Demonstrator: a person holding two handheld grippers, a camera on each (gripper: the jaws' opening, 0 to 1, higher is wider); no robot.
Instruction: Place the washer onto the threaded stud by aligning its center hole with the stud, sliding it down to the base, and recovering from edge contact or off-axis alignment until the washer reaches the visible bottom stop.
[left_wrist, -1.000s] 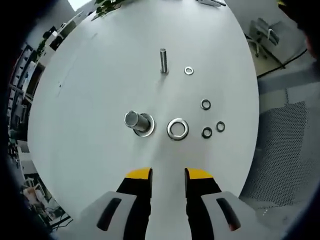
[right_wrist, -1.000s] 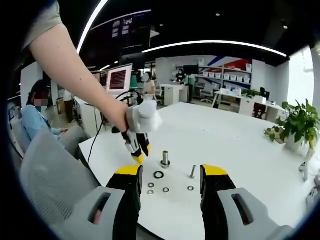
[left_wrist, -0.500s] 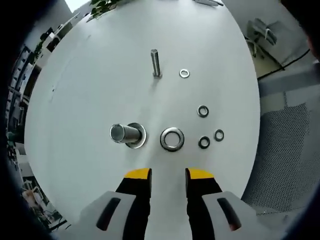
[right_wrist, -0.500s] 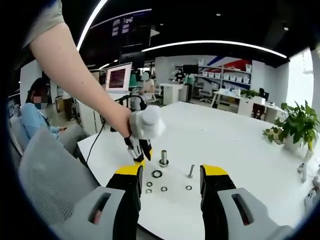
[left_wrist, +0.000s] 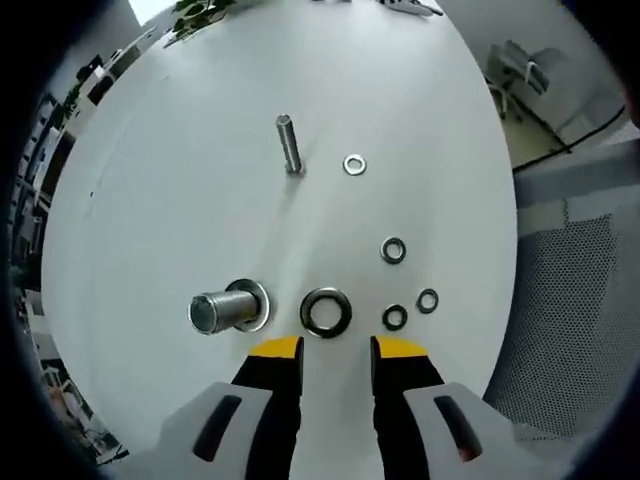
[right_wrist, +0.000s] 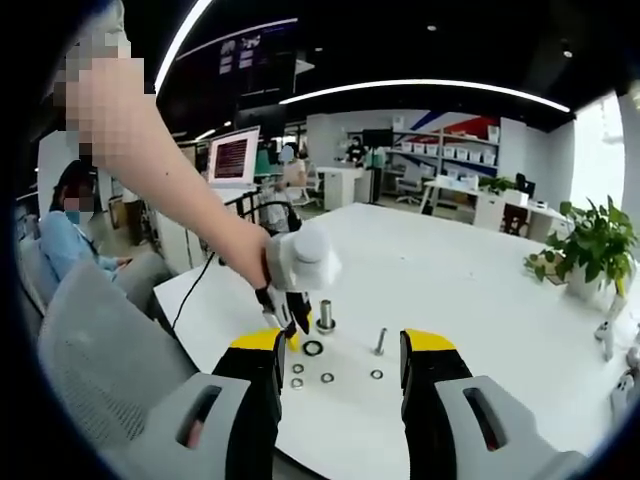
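Note:
On the white round table (left_wrist: 180, 200), a large steel washer (left_wrist: 326, 312) lies flat just ahead of my left gripper (left_wrist: 337, 350). That gripper is open, its yellow tips standing either side of the washer's near edge and holding nothing. A thick stud (left_wrist: 225, 308) on a flanged base stands left of the washer. In the right gripper view the left gripper (right_wrist: 288, 328) points down beside the stud (right_wrist: 325, 317) and over the washer (right_wrist: 313, 348). My right gripper (right_wrist: 343, 345) hangs open above the table's near edge.
A thin upright bolt (left_wrist: 289, 145) stands farther out. Several small washers (left_wrist: 393, 250) lie to the right of the large one. The table's rim and a mesh floor mat (left_wrist: 560, 300) are at the right. A seated person (right_wrist: 70, 240) and a potted plant (right_wrist: 590, 250) lie beyond.
My left gripper has moved forward and down toward the large washer, which now lies just at its tips. The right gripper has hardly moved.

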